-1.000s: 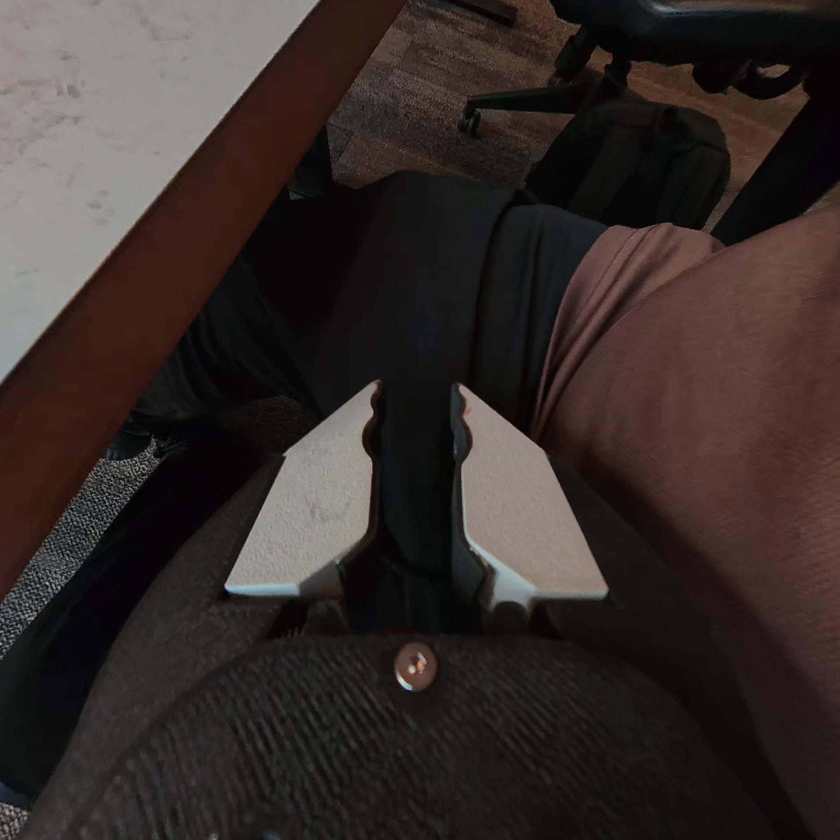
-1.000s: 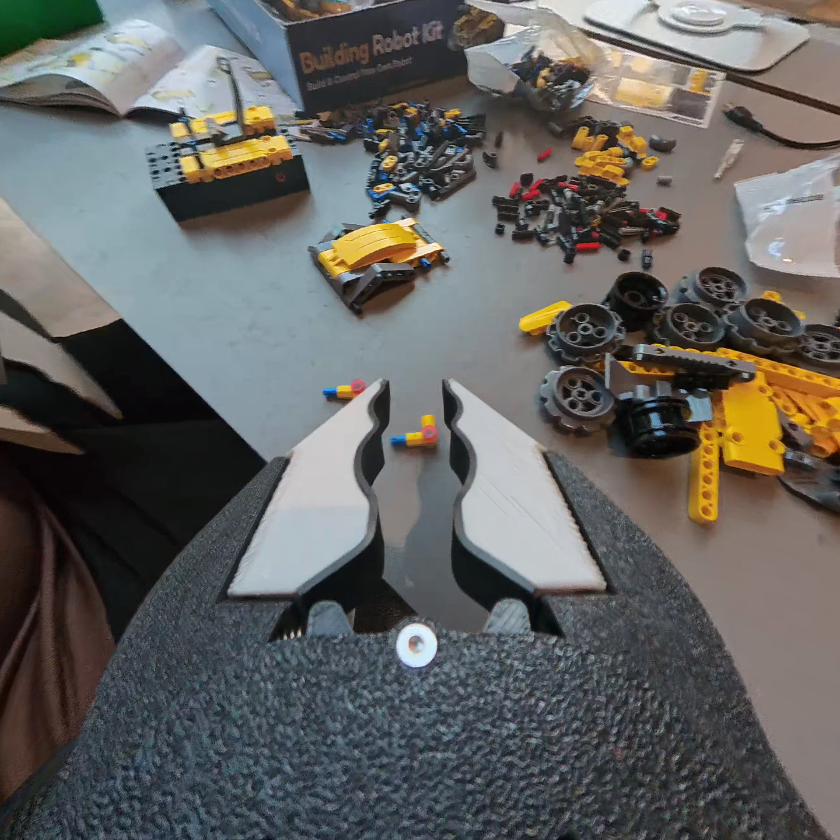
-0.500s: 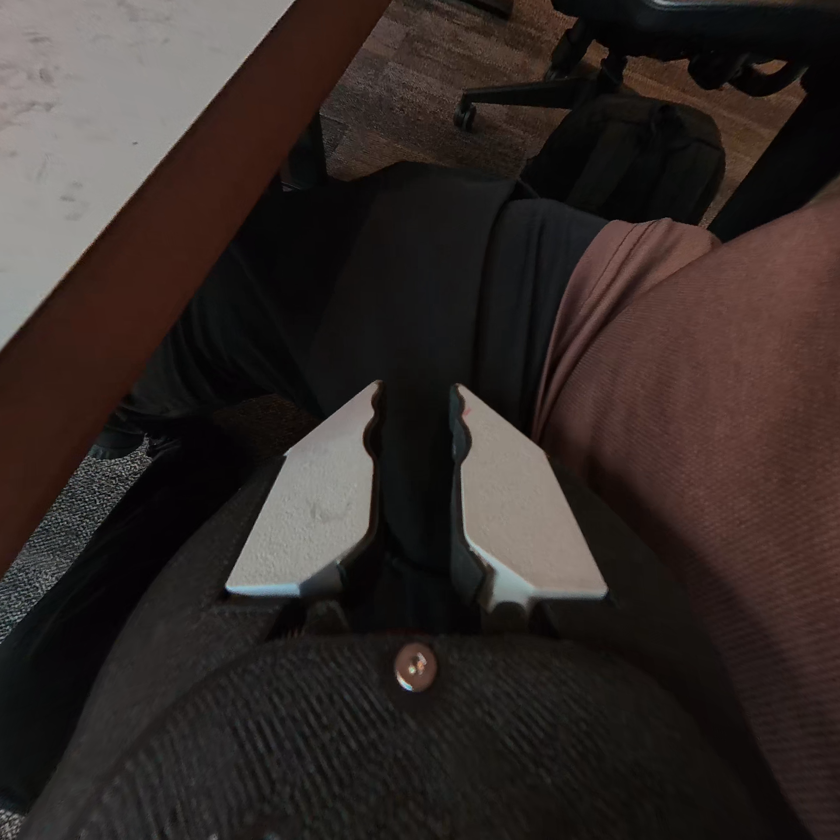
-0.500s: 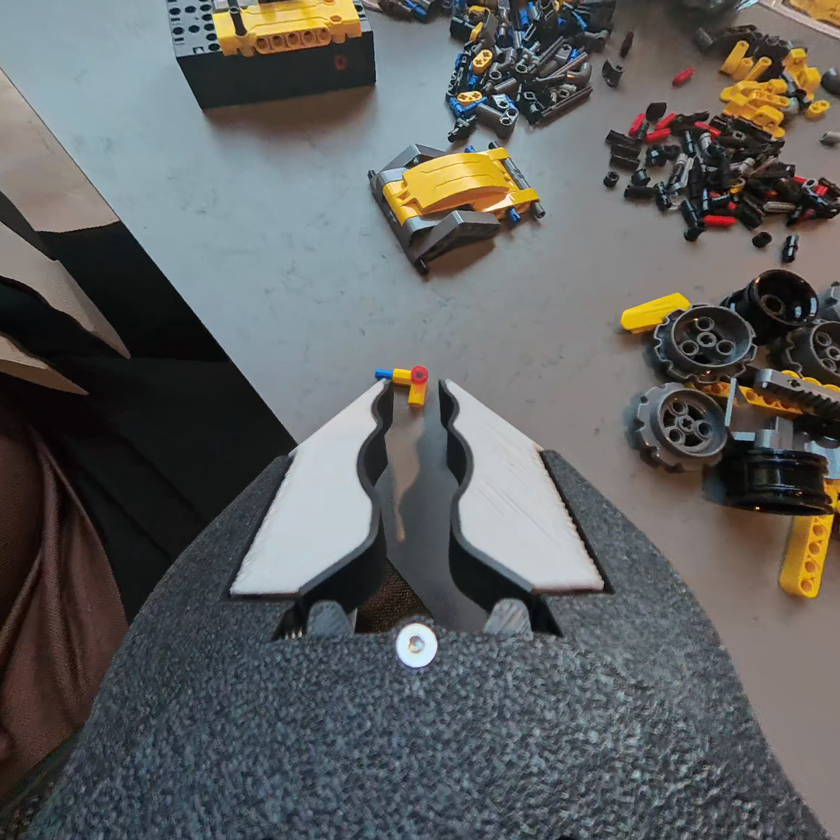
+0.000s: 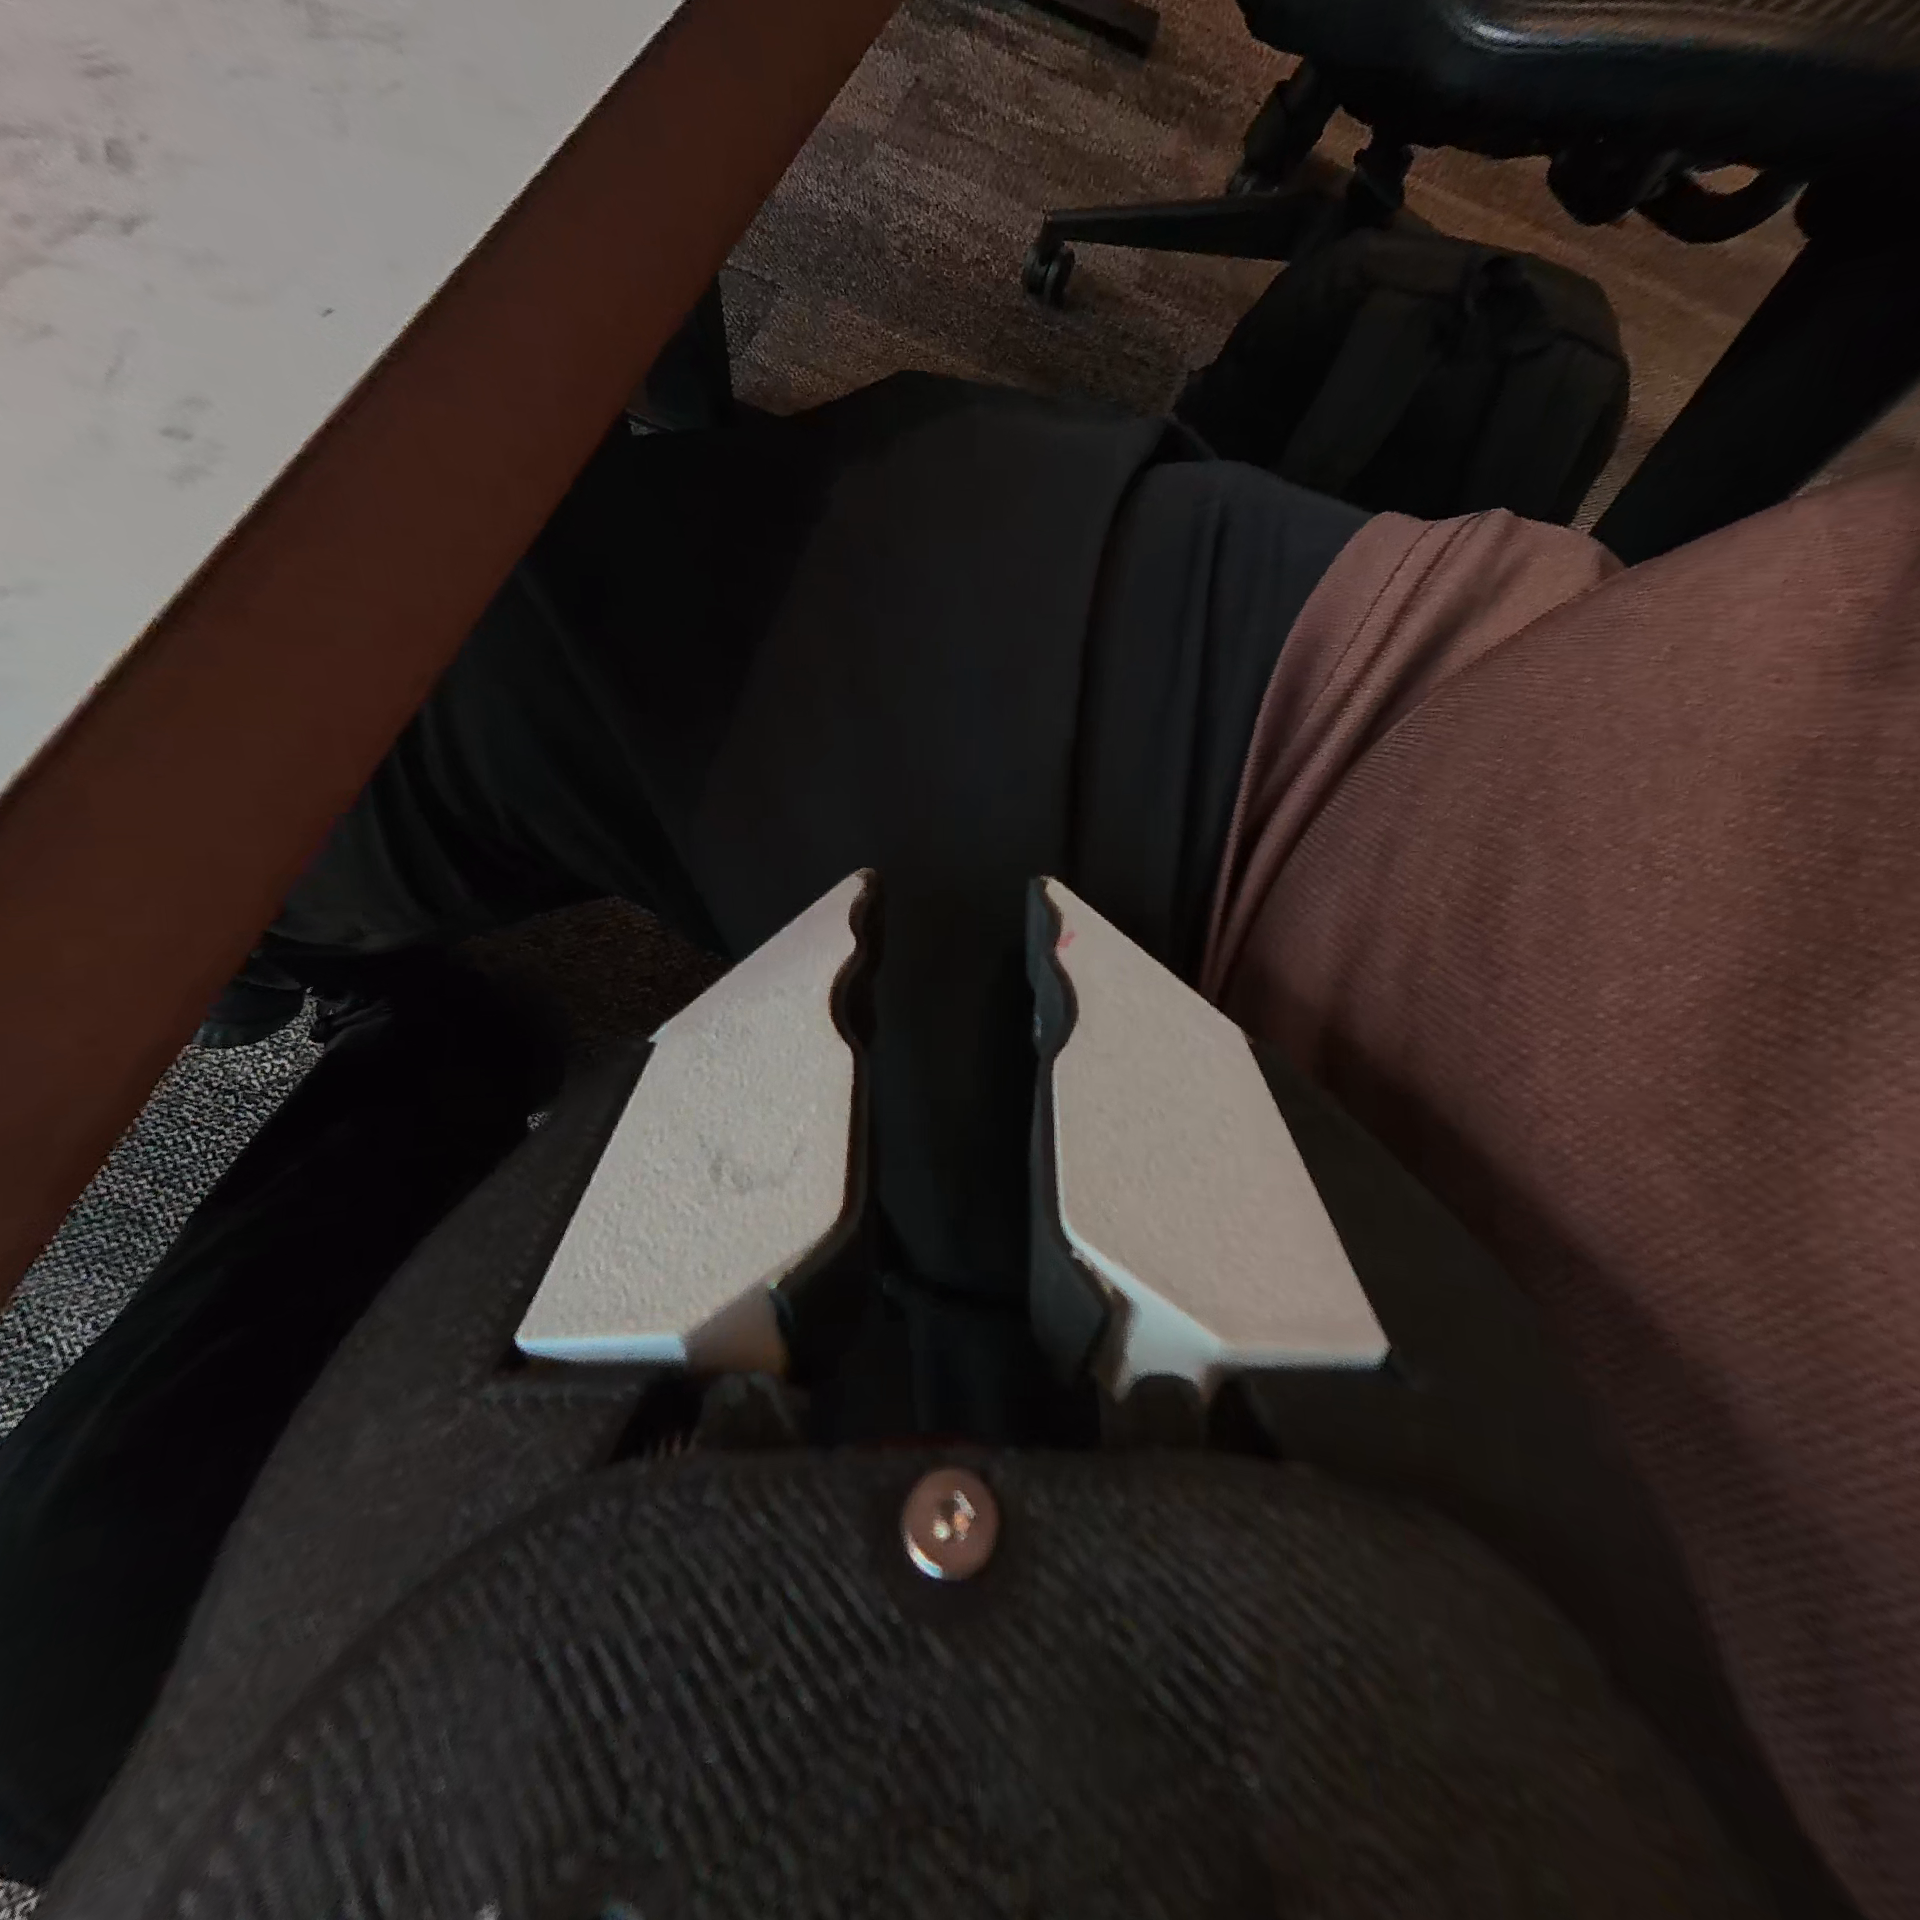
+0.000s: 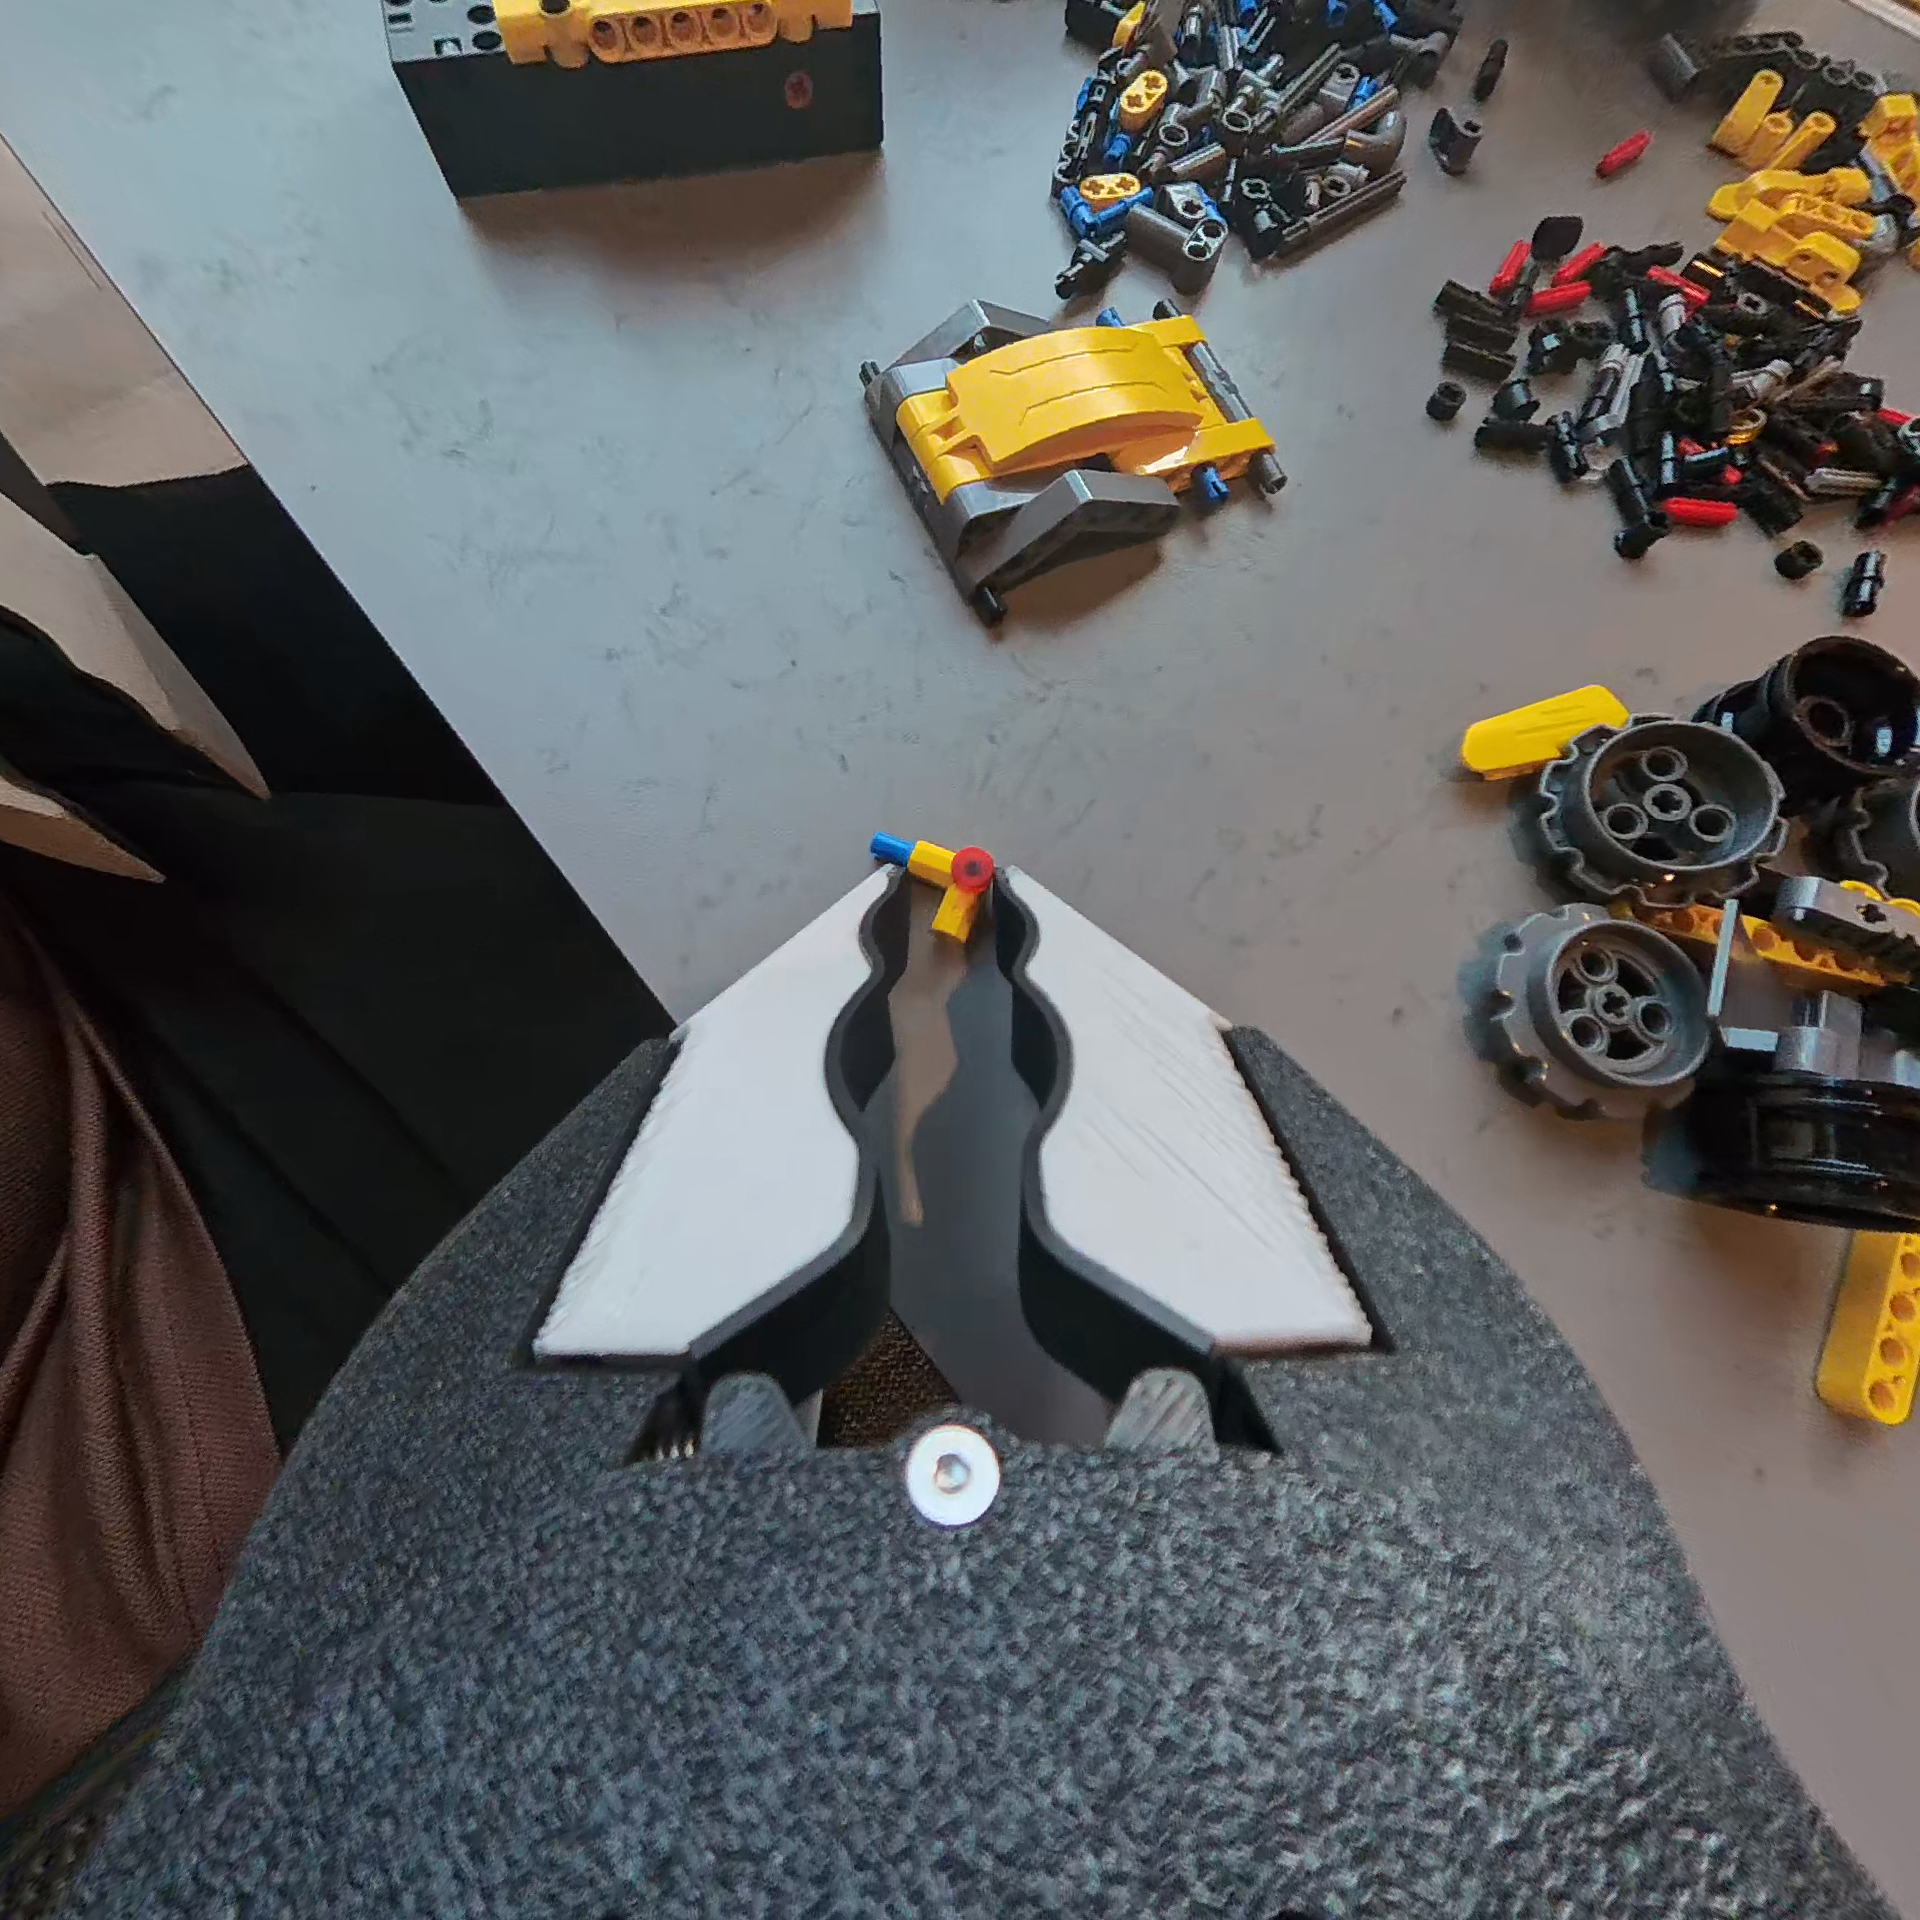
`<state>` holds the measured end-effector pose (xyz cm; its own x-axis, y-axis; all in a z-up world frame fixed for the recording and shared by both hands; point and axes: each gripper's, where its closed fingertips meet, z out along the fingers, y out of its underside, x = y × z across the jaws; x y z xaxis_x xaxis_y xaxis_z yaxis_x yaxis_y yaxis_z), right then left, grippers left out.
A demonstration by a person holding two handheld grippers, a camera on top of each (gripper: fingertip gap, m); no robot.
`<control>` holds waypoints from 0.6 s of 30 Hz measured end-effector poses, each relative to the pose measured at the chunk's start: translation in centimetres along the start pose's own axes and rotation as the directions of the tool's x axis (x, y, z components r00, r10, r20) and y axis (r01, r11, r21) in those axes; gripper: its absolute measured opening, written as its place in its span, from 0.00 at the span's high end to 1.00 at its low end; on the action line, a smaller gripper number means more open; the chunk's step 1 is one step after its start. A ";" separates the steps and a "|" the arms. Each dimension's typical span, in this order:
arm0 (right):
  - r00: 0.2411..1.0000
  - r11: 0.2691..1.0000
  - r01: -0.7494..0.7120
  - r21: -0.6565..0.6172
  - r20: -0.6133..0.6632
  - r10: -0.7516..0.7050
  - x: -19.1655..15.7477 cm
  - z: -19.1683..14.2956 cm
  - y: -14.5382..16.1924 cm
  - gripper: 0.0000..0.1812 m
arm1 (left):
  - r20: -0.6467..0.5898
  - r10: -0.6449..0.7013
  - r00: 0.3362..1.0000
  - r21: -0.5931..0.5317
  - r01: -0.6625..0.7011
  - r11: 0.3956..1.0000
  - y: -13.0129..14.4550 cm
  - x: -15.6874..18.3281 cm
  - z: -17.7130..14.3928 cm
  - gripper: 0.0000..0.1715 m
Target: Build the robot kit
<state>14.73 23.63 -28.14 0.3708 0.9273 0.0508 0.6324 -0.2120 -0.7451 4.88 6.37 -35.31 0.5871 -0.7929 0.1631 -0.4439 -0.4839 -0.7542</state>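
Note:
My right gripper (image 6: 948,878) is low over the grey table (image 6: 644,540), near its front edge. A small part made of a yellow connector, a blue pin and a red piece (image 6: 940,878) lies on the table right at the fingertips, with its yellow stub between them. The jaws stand a narrow gap apart and the red end touches the right fingertip (image 6: 1013,894). My left gripper (image 5: 951,894) is open and empty, held below the table edge (image 5: 343,623) over the person's black trousers (image 5: 914,665). It also shows at the left edge of the right wrist view (image 6: 114,748).
A yellow and grey assembly (image 6: 1070,436) lies ahead. A black block with yellow beams (image 6: 644,94) stands at the back left. Piles of small parts (image 6: 1236,135) (image 6: 1704,343) lie at the back and right. Grey wheels (image 6: 1652,800) and a yellow beam (image 6: 1870,1320) lie at the right. An office chair (image 5: 1507,135) and a backpack (image 5: 1434,374) are on the floor. Across from one pair of fingers to the other is roughly 20 cm. My right gripper's tips are some 15 cm from the yellow beam (image 6: 1870,1320).
My right gripper moved forward and down to the small part, which now sits at its fingertips, and the jaws narrowed. The left gripper has hardly moved.

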 end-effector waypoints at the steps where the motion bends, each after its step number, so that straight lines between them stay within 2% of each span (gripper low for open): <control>1: 1.000 1.000 -0.001 0.000 0.001 0.001 0.0 0.0 0.0 0.92 | -0.001 0.001 1.000 -0.001 -0.001 1.000 0.0 0.0 0.0 0.86; 18: 0.998 1.000 -0.009 -0.019 0.057 0.010 -0.8 -1.3 0.8 0.92 | -0.005 -0.007 1.000 -0.045 0.007 0.999 1.0 -0.1 1.0 0.86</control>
<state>15.79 22.30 -27.88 0.3374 0.9414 0.0052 0.6420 -0.2261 -0.7326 5.04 6.30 -36.74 0.5869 -0.7913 0.1714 -0.4700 -0.5053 -0.7237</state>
